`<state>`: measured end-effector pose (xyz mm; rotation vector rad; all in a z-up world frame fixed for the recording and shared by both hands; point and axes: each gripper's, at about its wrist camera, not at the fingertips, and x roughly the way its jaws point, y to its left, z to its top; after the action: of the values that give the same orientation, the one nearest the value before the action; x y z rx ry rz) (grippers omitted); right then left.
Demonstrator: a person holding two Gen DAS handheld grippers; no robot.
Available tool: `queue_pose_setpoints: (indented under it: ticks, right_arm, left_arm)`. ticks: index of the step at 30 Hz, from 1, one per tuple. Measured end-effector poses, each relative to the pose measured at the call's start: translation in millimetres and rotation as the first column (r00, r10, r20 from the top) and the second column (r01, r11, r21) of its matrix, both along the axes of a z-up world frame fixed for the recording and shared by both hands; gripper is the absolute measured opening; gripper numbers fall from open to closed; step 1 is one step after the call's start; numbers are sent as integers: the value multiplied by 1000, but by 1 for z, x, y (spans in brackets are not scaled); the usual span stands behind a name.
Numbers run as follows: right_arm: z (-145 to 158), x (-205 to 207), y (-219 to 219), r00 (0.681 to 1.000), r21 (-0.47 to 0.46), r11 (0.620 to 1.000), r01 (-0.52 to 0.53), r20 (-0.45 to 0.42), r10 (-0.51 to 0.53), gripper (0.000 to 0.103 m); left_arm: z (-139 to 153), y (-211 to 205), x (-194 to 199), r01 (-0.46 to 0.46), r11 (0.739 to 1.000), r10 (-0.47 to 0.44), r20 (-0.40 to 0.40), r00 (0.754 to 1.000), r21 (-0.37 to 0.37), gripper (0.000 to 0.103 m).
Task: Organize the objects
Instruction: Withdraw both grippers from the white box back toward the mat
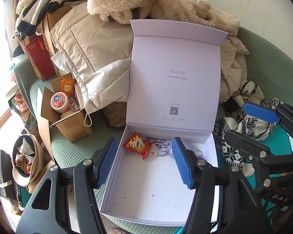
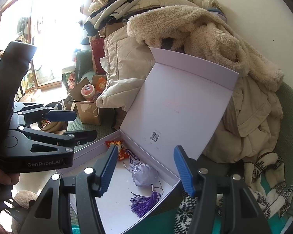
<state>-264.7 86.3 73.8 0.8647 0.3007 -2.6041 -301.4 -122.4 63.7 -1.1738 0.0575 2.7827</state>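
The right gripper point(image 2: 146, 167) hangs with its jaws apart above the white box point(image 2: 115, 206). Inside lie a lilac pouch point(image 2: 144, 174) with a purple tassel point(image 2: 144, 202) and a red snack packet point(image 2: 120, 150). The left gripper point(image 2: 84, 124) is at the left side, jaws apart.

A lived-in home: a green quilted sofa point(image 1: 72, 152) heaped with padded coats point(image 1: 91, 44) and a fleece jacket point(image 2: 195, 29) at twelve o'clock, a bright window point(image 2: 45, 29) at ten o'clock.
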Motion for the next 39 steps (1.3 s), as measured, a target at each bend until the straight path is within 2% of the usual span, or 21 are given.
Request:
queue_pose_setpoints:
  ticks: [8, 22, 39]
  right_arm:
    - [19, 31, 4, 1000, -2, 1000, 2, -31, -2, 60]
    - [39, 90, 17, 997, -15, 1000, 23, -67, -24, 60]
    - [32, 163, 42, 996, -26, 997, 67, -58, -68, 60]
  left_arm:
    - [23, 7, 37, -1, 1000, 1, -32, 1000, 3, 57]
    - [46, 29, 105, 11, 1000, -11, -64, 998, -2, 57]
    - [39, 65, 182, 44, 999, -43, -47, 998, 14, 57]
